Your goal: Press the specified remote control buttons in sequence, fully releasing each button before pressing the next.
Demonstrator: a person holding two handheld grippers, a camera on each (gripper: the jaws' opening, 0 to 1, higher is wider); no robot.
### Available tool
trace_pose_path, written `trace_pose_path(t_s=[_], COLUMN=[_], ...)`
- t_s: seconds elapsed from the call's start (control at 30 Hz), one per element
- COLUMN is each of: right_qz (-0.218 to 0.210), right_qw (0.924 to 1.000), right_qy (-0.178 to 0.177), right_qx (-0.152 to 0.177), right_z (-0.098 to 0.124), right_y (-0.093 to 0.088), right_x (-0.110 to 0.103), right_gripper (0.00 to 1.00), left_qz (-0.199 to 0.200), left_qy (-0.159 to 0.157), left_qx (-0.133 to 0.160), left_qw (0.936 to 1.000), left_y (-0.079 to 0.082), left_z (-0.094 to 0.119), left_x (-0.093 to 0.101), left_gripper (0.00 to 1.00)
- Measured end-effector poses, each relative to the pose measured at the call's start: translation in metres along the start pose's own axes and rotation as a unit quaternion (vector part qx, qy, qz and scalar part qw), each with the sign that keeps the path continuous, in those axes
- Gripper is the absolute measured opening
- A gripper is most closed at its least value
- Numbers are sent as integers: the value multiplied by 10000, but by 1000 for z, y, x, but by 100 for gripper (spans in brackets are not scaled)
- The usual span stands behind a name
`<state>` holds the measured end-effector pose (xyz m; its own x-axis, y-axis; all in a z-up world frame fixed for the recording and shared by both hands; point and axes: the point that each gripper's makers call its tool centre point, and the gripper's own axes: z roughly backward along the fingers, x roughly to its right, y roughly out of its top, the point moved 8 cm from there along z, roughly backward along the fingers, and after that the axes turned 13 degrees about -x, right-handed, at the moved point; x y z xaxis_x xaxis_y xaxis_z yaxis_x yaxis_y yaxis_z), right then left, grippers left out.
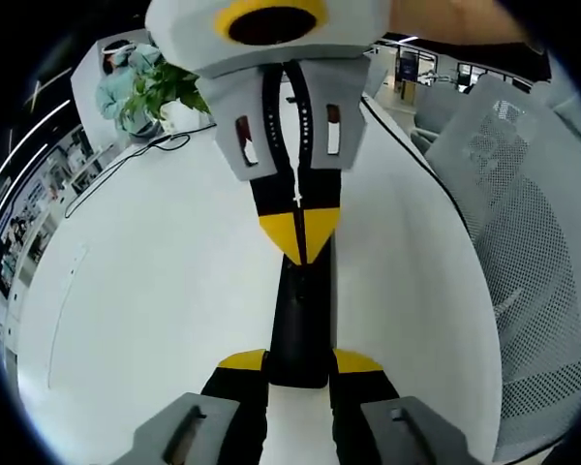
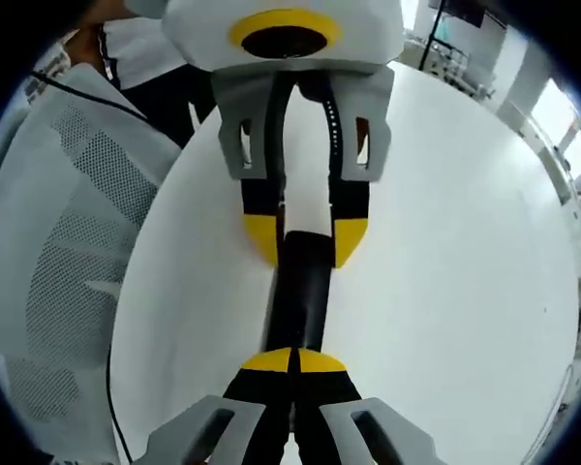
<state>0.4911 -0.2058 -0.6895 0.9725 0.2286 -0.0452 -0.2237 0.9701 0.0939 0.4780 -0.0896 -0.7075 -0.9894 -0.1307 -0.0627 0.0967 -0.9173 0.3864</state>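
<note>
Left gripper view: remote point(image 1: 298, 325) lies flat on the white table point(image 1: 155, 310), long axis running straight away from the camera. Left gripper point(image 1: 300, 363) has its yellow-tipped jaws spread, one each side of the remote's near end, touching or just beside its edges; can't tell if they squeeze it. Right gripper point(image 1: 300, 237) comes in from the top, jaws closed together into one yellow point resting on or just above the remote's far part. Contact can't be confirmed.

This view also shows a potted plant point(image 1: 160, 92) at the far table edge, a black cable point(image 1: 126, 165) trailing from it, and a white mesh chair point(image 1: 528, 291) on the right.

Right gripper view: same setup from the opposite end. Right gripper point(image 2: 295, 363) has its tips shut, meeting over the remote point(image 2: 300, 291). Left gripper point(image 2: 305, 237) sits beyond, jaws apart, straddling the remote's other end. Mesh chair point(image 2: 68, 291) is now on the left, with a person's dark clothing point(image 2: 179, 92) behind it. Table point(image 2: 465, 291) surface is bare white on the right.

Remote: slim, black, glossy, rectangular bar. Buttons not resolvable in either view; the tips cover part of the top face.
</note>
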Motion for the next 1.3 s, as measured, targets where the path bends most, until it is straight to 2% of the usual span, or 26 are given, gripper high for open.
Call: trace_pose_path(t_s=[0.83, 1.3], right_qz=[134, 143], right_qw=[9995, 9996], right_qy=[-285, -248], right_qx=[30, 14], right_z=[29, 21], right_y=[5, 4], right_x=[-3, -9], right_gripper=[0, 0], left_qz=[-15, -12], left_qy=[57, 54], left_qx=[-62, -53], left_qw=[10000, 10000], left_y=[1, 1], left_z=[0, 0], left_x=[1, 2], left_gripper=[23, 23])
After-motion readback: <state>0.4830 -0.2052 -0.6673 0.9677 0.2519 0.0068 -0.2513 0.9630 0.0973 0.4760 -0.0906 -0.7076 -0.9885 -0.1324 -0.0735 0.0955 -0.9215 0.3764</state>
